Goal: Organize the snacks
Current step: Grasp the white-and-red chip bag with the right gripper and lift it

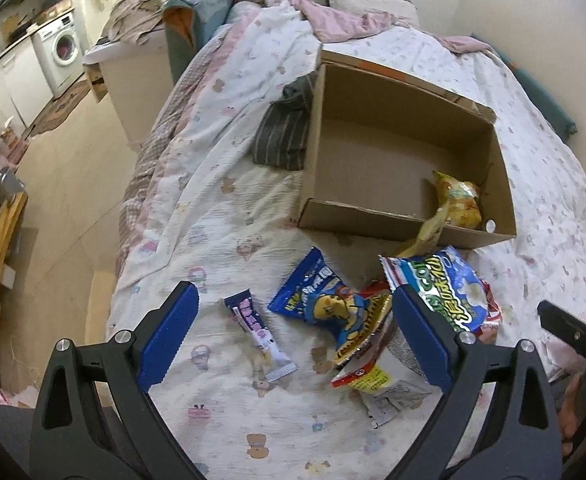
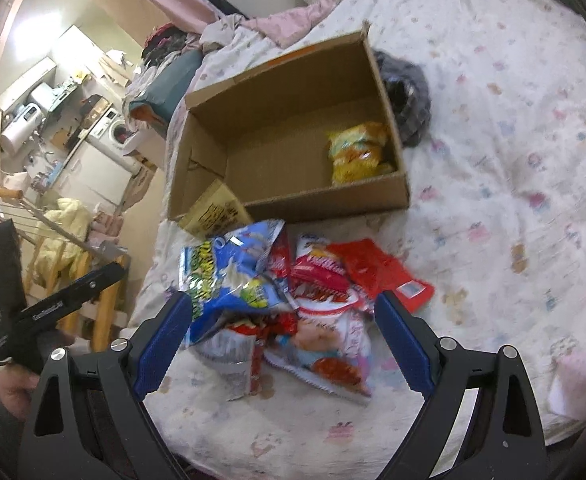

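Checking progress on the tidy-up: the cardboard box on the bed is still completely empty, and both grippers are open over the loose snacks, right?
Not quite. The cardboard box already holds one yellow snack bag, as the right wrist view shows. The rest stands: left gripper and right gripper are open over the loose snacks.

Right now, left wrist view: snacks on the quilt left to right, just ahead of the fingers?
Purple stick packet → blue bag with yellow cartoon → blue-and-white bag with green lettering. The red packets under these overlap too much to order.

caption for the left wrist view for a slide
Open left claw above loose snack packets on a bedspread, cardboard box ahead holding one yellow packet.
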### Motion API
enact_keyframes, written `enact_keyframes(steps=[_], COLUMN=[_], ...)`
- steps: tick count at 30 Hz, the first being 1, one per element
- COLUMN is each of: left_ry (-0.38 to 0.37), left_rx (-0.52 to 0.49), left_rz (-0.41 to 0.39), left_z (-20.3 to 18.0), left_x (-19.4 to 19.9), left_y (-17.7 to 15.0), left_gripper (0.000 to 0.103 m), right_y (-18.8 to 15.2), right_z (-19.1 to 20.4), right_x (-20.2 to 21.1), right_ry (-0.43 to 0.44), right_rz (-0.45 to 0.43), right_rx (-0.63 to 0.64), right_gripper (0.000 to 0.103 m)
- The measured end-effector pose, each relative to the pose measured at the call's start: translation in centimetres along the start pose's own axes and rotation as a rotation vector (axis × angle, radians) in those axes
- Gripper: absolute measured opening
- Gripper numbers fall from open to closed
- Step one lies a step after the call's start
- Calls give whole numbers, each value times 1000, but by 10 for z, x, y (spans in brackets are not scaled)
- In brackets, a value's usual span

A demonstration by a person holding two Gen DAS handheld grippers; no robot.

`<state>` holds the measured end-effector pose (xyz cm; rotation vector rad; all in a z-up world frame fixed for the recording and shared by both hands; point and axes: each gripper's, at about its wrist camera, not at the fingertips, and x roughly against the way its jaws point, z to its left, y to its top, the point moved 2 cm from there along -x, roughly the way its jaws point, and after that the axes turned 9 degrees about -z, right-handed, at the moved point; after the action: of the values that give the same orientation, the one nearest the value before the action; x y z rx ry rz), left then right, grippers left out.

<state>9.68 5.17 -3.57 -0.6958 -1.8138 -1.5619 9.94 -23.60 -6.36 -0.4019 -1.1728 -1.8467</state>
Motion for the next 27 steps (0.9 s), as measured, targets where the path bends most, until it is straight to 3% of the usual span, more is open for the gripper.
enact_keyframes(steps=[3, 6, 11, 17, 19, 25, 27], left_ry=[4, 12, 30, 43, 47, 48, 43], left_rx=[8, 22, 31, 60, 60, 69, 75], left_rz=[2, 6, 21, 42, 42, 62, 64], left_z=[5, 10, 17, 25, 26, 29, 28], left_x=[-1, -1, -5, -11, -11, -16, -16], left_y=[0, 0, -2, -3, -4, -6, -6], left_gripper=[96, 96, 96, 96, 96, 96, 96], right_y=[-5, -16, -49, -62, -63, -63, -63], right_z=[9, 27, 42, 62, 65, 54, 49], right_x=[-12, -30, -75, -107, -110, -92, -82], right_ry=[31, 109, 123, 34, -11, 2, 23], right_rz=[50, 160, 349, 373, 362, 376, 394], right_rx=[10, 37, -25, 31, 55, 25, 12], right_gripper=[95, 94, 89, 87, 71, 46, 44])
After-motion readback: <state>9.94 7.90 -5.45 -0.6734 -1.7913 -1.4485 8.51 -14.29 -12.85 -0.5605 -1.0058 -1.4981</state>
